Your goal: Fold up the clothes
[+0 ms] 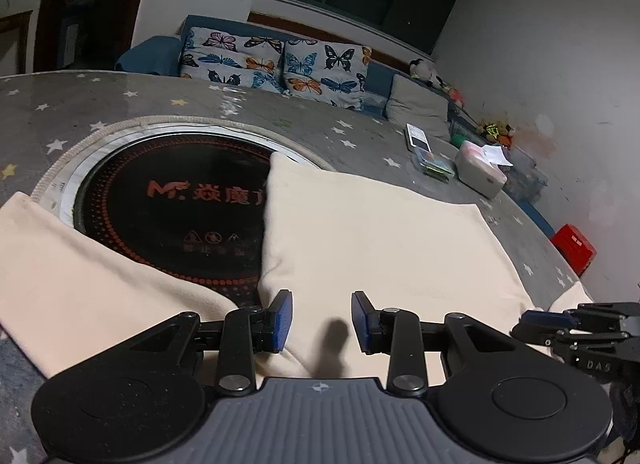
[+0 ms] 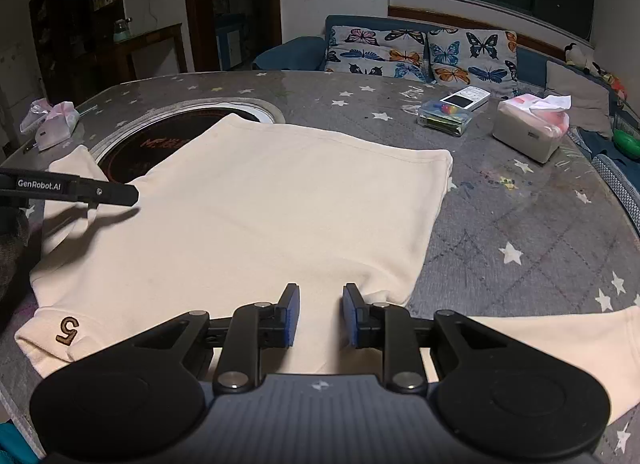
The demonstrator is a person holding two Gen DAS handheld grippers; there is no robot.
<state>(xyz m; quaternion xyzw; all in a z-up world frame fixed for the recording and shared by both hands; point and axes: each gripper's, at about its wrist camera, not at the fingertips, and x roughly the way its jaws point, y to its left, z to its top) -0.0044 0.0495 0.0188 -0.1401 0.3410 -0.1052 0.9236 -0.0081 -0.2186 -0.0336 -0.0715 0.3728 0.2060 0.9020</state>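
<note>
A cream shirt (image 2: 256, 215) lies spread on the grey star-patterned table (image 2: 520, 223), its body folded over and a sleeve sticking out on each side. A brown "5" mark (image 2: 68, 330) shows on its near left corner. My left gripper (image 1: 321, 320) is open and empty, just above the shirt (image 1: 380, 232) near its left part. It also shows in the right wrist view (image 2: 108, 193) at the left. My right gripper (image 2: 320, 314) is open and empty, over the shirt's near edge. It also shows in the left wrist view (image 1: 568, 328) at the right.
A round black induction cooktop (image 1: 172, 199) is set into the table, partly under the shirt. A tissue box (image 2: 528, 129), a clear plastic box (image 2: 444, 115) and a white device (image 2: 466, 97) stand at the back right. A small packet (image 2: 52, 123) lies far left. A sofa with butterfly cushions (image 2: 420, 51) is behind.
</note>
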